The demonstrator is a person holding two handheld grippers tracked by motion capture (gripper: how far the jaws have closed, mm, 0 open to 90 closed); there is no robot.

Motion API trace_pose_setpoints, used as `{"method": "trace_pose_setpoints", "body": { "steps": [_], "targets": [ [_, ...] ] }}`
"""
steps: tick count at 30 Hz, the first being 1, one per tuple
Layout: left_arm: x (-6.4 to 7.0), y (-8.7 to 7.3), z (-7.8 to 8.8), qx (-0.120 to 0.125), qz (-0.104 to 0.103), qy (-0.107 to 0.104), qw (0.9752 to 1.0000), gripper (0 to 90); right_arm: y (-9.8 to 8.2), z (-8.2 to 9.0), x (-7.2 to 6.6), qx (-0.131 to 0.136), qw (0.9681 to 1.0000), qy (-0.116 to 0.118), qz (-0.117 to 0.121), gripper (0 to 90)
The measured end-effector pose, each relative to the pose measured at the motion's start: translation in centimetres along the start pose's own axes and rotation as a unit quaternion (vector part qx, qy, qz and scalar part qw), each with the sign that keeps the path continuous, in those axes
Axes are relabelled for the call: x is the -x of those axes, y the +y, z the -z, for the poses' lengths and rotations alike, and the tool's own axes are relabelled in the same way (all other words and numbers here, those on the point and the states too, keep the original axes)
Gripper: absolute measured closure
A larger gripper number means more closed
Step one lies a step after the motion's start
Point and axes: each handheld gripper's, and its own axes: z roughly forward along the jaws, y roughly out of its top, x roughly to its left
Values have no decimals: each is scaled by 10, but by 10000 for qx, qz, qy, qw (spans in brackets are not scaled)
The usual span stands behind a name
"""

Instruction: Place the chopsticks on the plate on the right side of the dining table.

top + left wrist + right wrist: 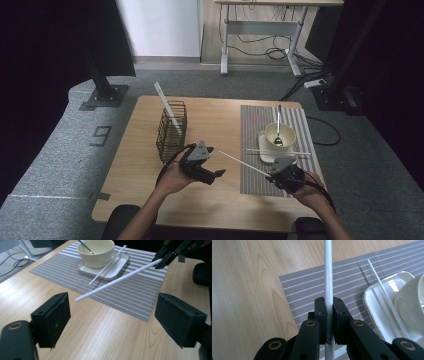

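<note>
My right gripper [330, 305] is shut on a long white chopstick [328, 270], which runs straight out between its pads. In the high view that chopstick [242, 163] slants up and left from the right gripper [274, 176] over the edge of the striped placemat [260, 172]. The left gripper [112, 315] stands open above bare wood with nothing between its pads; the chopstick's free end [82, 298] hovers just beyond them. In the high view the left gripper [219, 174] sits at the table's middle front.
A cream bowl [279, 135] with a spoon [278, 129] rests on a white square plate [265, 150] on the mat. A second chopstick [277, 151] lies across that plate. A black wire basket [171, 131] at the left holds another white stick [166, 103].
</note>
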Motion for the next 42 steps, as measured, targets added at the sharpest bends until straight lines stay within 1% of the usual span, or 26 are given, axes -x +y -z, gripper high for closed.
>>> {"method": "trace_pose_setpoints", "body": {
  "steps": [1, 3, 8, 9, 13, 19, 22, 24, 27, 29, 34, 38, 42],
  "targets": [
    [0, -1, 0, 24, 23, 27, 10000, 107, 0, 0, 1, -13, 10000, -15, -15, 832],
    [2, -4, 0, 21, 48, 159, 9999, 79, -2, 0, 3, -20, 10000, -46, -67, 832],
    [9, -13, -1, -35, 15, 394, 9992, 0, -5, -1, 10, -62, 9997, -173, -176, 832],
    [10, -16, -1, -32, 43, 407, 9992, 0, -6, -1, 11, -52, 9997, -155, -202, 831],
    [12, -27, -3, -6, 196, 435, 9989, 0, -8, 0, 17, -78, 9993, -231, -289, 831],
    [16, -45, -4, -2, 376, 478, 9981, 0, -14, -2, 31, -138, 9979, -347, -527, 832],
    [17, -54, -4, 16, 463, 421, 9980, 0, -18, -3, 38, -163, 9971, -415, -621, 832],
    [17, -59, -4, -35, 463, 450, 9979, 0, -20, -4, 42, -159, 9966, -447, -674, 832],
    [16, -67, -4, -68, 533, 492, 9973, 0, -24, -4, 48, -199, 9957, -495, -759, 832],
    [16, -72, -4, -115, 541, 544, 9970, 0, -27, -5, 51, -225, 9953, -526, -779, 832],
    [17, -86, -6, -300, 563, 647, 9959, 0, -37, -8, 64, -323, 9942, -539, -877, 831],
    [18, -94, -9, -418, 629, 642, 9951, 0, -45, -13, 73, -431, 9926, -549, -991, 831],
    [18, -98, -14, -494, 627, 628, 9948, 0, -52, -22, 81, -610, 9905, -582, -1088, 831]
  ]
}}
